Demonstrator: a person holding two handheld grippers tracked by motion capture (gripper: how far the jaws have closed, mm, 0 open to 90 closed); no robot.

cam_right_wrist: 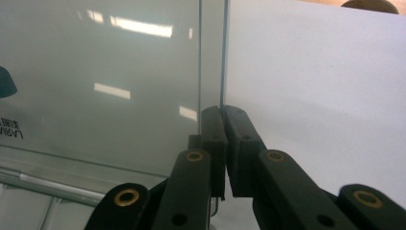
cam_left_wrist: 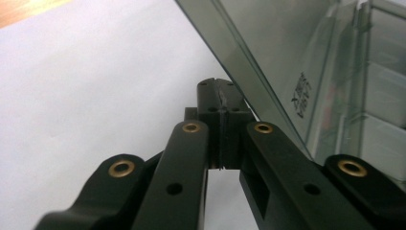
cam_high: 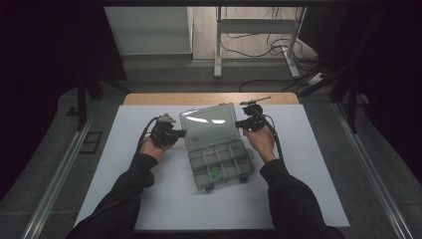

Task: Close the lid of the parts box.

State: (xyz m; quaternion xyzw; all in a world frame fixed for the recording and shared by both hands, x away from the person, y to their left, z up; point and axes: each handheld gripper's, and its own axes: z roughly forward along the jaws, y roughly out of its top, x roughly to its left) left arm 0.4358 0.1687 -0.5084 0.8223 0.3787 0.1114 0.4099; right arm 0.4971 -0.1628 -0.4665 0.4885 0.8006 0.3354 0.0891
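Observation:
A clear plastic organizer box (cam_high: pixel 221 164) sits mid-table, with several compartments and a small green item (cam_high: pixel 215 174) in one. Its lid (cam_high: pixel 209 124) stands raised behind the tray. My left gripper (cam_high: pixel 183 132) is at the lid's left edge. In the left gripper view that gripper (cam_left_wrist: pixel 220 98) is shut, pads together with nothing between them, right beside the tilted lid (cam_left_wrist: pixel 287 48). My right gripper (cam_high: pixel 238 123) is at the lid's right edge. In the right gripper view it (cam_right_wrist: pixel 223 115) is shut on the thin edge of the lid (cam_right_wrist: pixel 119 72).
A white sheet (cam_high: pixel 149 199) covers the table, and a strip of wooden tabletop (cam_high: pixel 209 98) shows at the far edge. Metal desk legs (cam_high: pixel 218 45) and cables (cam_high: pixel 259 47) stand on the floor beyond. Dark curtains flank both sides.

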